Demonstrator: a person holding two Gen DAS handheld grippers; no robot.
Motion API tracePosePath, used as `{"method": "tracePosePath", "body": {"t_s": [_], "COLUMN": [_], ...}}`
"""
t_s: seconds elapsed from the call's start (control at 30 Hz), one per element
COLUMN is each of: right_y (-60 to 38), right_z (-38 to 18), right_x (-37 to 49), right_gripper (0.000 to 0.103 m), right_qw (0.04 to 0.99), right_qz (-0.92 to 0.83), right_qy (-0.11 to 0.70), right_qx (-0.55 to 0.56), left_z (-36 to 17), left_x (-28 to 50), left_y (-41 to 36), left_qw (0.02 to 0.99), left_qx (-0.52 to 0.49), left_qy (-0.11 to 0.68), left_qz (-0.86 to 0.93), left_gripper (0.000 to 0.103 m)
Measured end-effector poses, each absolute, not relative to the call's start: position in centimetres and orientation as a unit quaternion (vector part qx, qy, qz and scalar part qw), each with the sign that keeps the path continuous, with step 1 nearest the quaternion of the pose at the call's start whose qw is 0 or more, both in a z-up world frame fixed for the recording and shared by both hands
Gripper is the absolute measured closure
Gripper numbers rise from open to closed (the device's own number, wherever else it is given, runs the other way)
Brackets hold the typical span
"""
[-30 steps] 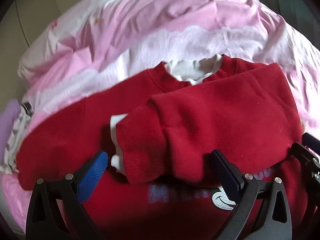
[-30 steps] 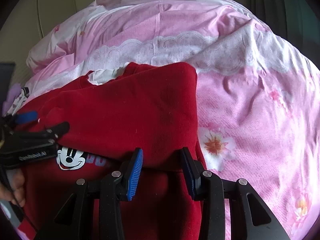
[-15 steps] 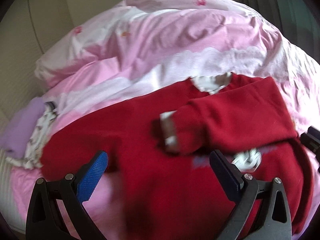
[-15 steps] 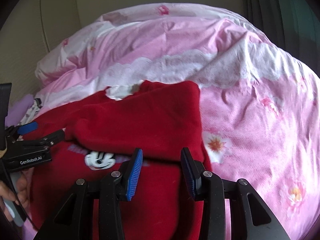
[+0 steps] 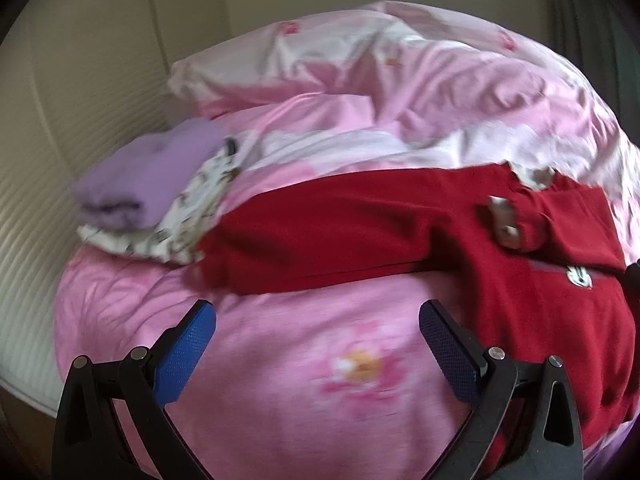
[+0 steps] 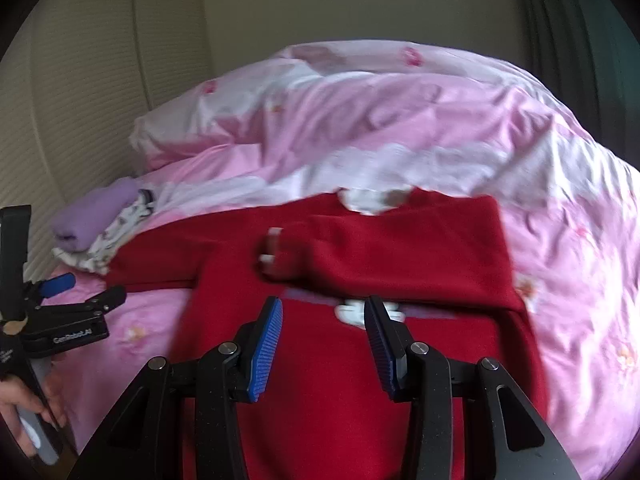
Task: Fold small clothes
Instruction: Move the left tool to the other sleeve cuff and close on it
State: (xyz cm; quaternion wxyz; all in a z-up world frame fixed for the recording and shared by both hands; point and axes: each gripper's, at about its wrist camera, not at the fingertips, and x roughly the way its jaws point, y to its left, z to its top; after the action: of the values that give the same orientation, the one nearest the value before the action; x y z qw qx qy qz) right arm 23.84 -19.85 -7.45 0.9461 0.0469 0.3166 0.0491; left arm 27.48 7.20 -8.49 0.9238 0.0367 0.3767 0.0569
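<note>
We see a red sweater [image 6: 360, 360] spread on a pink quilt [image 6: 560, 280], its collar [image 6: 372, 200] toward the far side with a white lining showing. One sleeve is folded across the chest, its white cuff [image 6: 272, 248] lying near the middle of the body; below that sleeve a white cartoon print [image 6: 348, 312] peeks out. The other sleeve [image 5: 320, 240] stretches flat to the left, and its end lies just beside a small stack of folded clothes: a purple piece [image 5: 148, 184] on top of a white patterned piece [image 5: 188, 216]. Our left gripper [image 5: 318, 354] hangs over bare quilt, near the outstretched sleeve but apart from it, with its blue pads spread wide and nothing between them. From the right wrist view the same gripper [image 6: 84, 292] shows at the left edge, held by a hand [image 6: 24, 404]. Our right gripper [image 6: 322, 344] sits above the lower front of the sweater, jaws parted to a moderate gap and gripping no cloth. Both views are somewhat blurred.
</note>
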Motion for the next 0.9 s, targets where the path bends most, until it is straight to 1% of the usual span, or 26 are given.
{"method": "tracePosePath", "body": {"t_s": [0.2,0.27,0.37,0.4,0.47,0.63,0.8,0.9], "right_y": [-12.7,-10.3,-7.4,-6.6,-5.1,-3.2,-2.6,-2.5], "right_z": [-7.1,-7.2,-7.4,-7.5,-7.9,-9.1,-10.4,-10.7], "right_x": [24.3,24.7,25.1,25.3,25.8,27.2,28.7,29.2], "right_gripper": [0.06,0.06,0.06,0.06,0.06,0.06,0.06,0.06], "right_qw": [0.947,0.946,0.947,0.947,0.947,0.944,0.94,0.938], "right_qz": [0.082,0.092,0.102,0.104,0.106,0.102,0.096,0.095], "right_qy": [0.309,0.309,0.304,0.303,0.303,0.311,0.326,0.33], "right_qx": [0.037,0.029,0.023,0.023,0.025,0.029,0.039,0.042], "left_z": [-10.1,-10.9,-12.1,-12.6,-13.6,-15.2,-16.6,-16.9], "left_x": [27.8,28.5,29.7,30.3,31.2,33.2,34.5,35.0], "left_y": [14.9,17.3,20.1,20.8,21.7,23.7,25.1,25.4], "left_qw": [0.926,0.925,0.923,0.922,0.921,0.92,0.917,0.916], "left_qx": [-0.015,-0.037,-0.072,-0.077,-0.082,-0.114,-0.154,-0.171], "left_qy": [0.362,0.363,0.367,0.371,0.374,0.373,0.367,0.363], "left_qz": [0.105,0.102,0.086,0.081,0.07,0.049,0.023,0.001], "left_gripper": [0.001,0.015,0.027,0.03,0.039,0.045,0.047,0.054]}}
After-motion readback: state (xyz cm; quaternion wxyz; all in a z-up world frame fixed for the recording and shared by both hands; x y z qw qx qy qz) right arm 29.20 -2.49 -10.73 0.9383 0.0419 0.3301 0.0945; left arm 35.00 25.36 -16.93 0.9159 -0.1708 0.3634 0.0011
